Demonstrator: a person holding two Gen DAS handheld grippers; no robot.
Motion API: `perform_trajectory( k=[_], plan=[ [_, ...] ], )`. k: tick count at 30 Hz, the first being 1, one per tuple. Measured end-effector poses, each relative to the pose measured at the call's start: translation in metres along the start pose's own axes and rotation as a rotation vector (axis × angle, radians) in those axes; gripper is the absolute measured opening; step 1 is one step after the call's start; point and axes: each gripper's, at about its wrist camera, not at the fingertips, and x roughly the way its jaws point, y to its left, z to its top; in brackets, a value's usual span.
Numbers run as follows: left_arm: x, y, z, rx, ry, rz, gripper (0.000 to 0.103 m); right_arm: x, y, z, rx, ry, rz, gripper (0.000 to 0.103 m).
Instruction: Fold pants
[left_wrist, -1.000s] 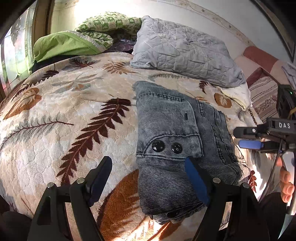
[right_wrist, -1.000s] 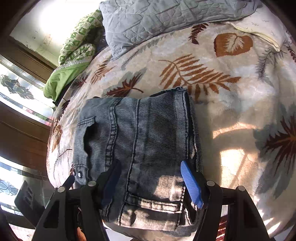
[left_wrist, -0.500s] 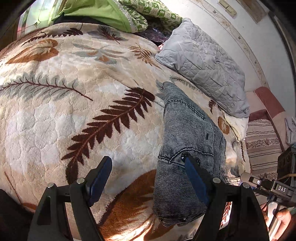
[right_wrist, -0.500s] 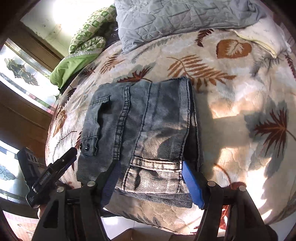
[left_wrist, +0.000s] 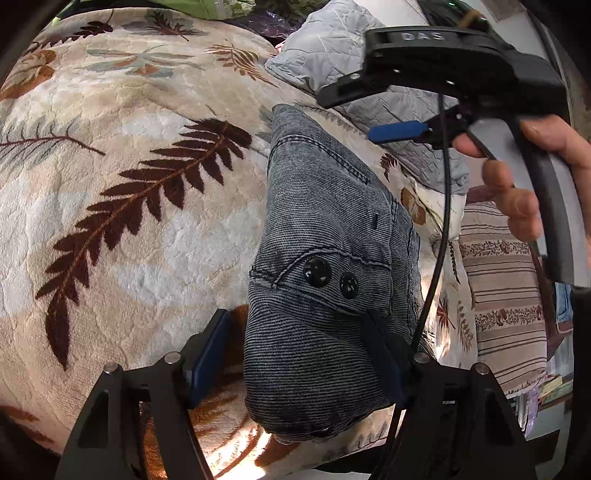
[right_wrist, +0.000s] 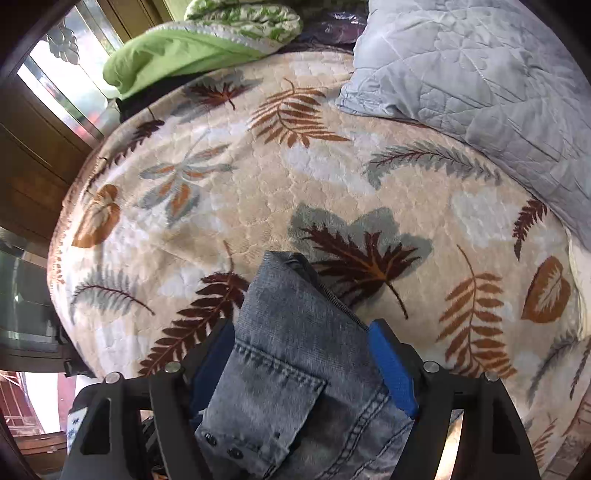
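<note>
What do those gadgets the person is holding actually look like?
Each hand-held gripper is a black plastic frame with silver screws and two flat fingers padded in blue. The left hand-held gripper and the right hand-held gripper match. Seen from the left camera, the right one carries the raised letters "DAS", a thin black cable and a curved handle, held by a bare hand.

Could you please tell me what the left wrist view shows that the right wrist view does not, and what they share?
Only the left wrist view shows the right tool with the person's hand on its handle, the striped beige cloth beside the bed, and the two black snap buttons close up.

Only the right wrist view shows the bright green bedding and the wooden-framed window.

Both show the folded grey denim pants, the cream leaf-patterned blanket and the grey quilted pillow.
</note>
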Motion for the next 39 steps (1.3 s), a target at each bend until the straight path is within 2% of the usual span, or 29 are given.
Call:
perform_trajectory(
  k=[4,11,12,13,14,17,22,27,29,32,35,37,39],
  plan=[
    [0.002,-0.004,0.000,0.027,0.001,0.013,0.065,0.043,0.011,0.017,-0.033,0.070,-0.040,0.078],
    [0.006,-0.012,0.002,0.044,0.001,0.021,0.064,0.066,0.020,0.029,-0.077,0.139,-0.032,0.078],
    [0.006,-0.012,0.003,0.044,0.001,0.019,0.064,0.069,0.020,0.030,-0.083,0.153,-0.042,0.072],
    [0.007,-0.011,0.003,0.043,0.001,0.018,0.064,0.070,0.019,0.031,-0.077,0.163,-0.049,0.055],
    [0.007,-0.010,0.004,0.042,0.001,0.017,0.064,0.071,0.017,0.032,-0.059,0.179,-0.022,0.030],
    [0.005,-0.005,0.005,0.041,-0.001,0.016,0.064,0.068,0.013,0.031,-0.045,0.152,-0.056,0.026],
    [0.004,-0.005,0.004,0.054,-0.004,0.026,0.064,0.062,-0.004,0.028,0.028,0.074,-0.054,0.025],
    [0.004,-0.008,0.002,0.071,-0.011,0.038,0.064,0.025,-0.036,0.021,0.184,-0.123,-0.171,0.026],
    [0.005,-0.010,0.001,0.071,-0.013,0.040,0.064,0.006,-0.037,0.012,0.184,-0.167,-0.113,0.026],
    [0.004,-0.010,0.001,0.063,-0.017,0.038,0.064,-0.010,-0.032,-0.021,0.127,-0.163,-0.025,0.027],
    [0.001,-0.010,0.000,0.059,-0.024,0.037,0.064,-0.007,-0.033,-0.068,0.150,-0.153,0.053,0.027],
    [-0.003,-0.008,-0.002,0.064,-0.033,0.043,0.065,0.006,-0.048,-0.100,0.193,-0.150,0.033,0.036],
    [-0.009,-0.009,-0.003,0.075,-0.047,0.058,0.066,0.029,-0.063,-0.124,0.217,-0.083,0.005,0.039]
  ],
)
